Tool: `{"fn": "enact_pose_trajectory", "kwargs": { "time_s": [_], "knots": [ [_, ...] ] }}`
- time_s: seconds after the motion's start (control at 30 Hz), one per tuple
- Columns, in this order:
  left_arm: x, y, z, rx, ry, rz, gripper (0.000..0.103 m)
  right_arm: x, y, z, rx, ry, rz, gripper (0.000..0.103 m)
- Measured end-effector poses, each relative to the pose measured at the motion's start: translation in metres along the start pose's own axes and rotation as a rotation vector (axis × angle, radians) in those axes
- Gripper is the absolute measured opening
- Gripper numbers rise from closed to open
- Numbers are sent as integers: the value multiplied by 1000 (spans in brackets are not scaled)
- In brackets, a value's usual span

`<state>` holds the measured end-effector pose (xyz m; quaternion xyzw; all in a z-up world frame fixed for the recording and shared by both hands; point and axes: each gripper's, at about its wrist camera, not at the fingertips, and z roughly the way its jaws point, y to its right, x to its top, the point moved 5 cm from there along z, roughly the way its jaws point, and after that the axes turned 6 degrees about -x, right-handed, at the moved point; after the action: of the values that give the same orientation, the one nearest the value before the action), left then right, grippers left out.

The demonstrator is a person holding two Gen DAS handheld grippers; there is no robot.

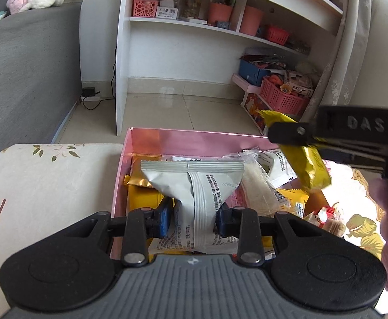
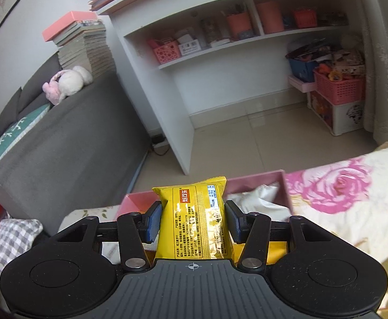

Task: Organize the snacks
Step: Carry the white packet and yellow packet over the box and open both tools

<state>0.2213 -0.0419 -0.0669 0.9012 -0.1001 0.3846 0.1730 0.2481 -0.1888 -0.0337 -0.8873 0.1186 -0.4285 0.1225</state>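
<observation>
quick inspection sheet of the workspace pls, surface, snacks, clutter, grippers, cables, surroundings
surface: floral bedding, pink box resting on it
job's things: grey packet and yellow packet held above the box; more snacks inside
clutter: small snacks beside the box
grippers: left gripper shut on grey packet; right gripper shut on yellow packet
cables: power strip with cord on floor
surroundings: white shelf, grey sofa, pink basket
</observation>
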Motion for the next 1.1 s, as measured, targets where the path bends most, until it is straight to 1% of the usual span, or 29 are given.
{"fn": "enact_pose_trajectory", "kwargs": {
  "time_s": [0.13,0.37,0.47,0.57,0.6,0.63,0.67,0.7,0.77,0.87,0.97,1.07,1.1],
  "knots": [
    [3,-2,3,-7,2,-3,30,8,-10,15,16,-10,-21,49],
    [7,-3,7,-33,5,-17,30,10,-17,42,-25,-39,-62,50],
    [7,-3,7,-44,0,-14,32,10,-17,50,-35,-50,-60,50],
    [7,-4,7,-57,-7,-10,39,11,-17,54,-10,-68,-39,52],
    [6,-4,6,-56,-8,-7,41,11,-17,54,-7,-70,-36,55],
    [6,-4,6,-55,-11,-2,45,11,-18,53,-2,-70,-34,63],
    [6,-5,5,-51,-14,0,48,10,-17,52,0,-69,-32,68],
    [6,-5,5,-51,-15,1,54,10,-17,50,-1,-68,-32,73],
    [5,-4,3,-58,-12,5,60,9,-16,48,-1,-75,-33,73],
    [5,-2,0,-60,-10,23,74,8,-13,40,-12,-84,-45,73],
    [4,0,-4,-53,-12,24,80,9,-10,26,-17,-77,-48,74],
    [4,4,-11,-47,-11,17,85,13,-6,9,-14,-59,-50,79],
    [4,5,-14,-44,-9,17,89,13,-4,4,-14,-55,-49,81]
  ]
}}
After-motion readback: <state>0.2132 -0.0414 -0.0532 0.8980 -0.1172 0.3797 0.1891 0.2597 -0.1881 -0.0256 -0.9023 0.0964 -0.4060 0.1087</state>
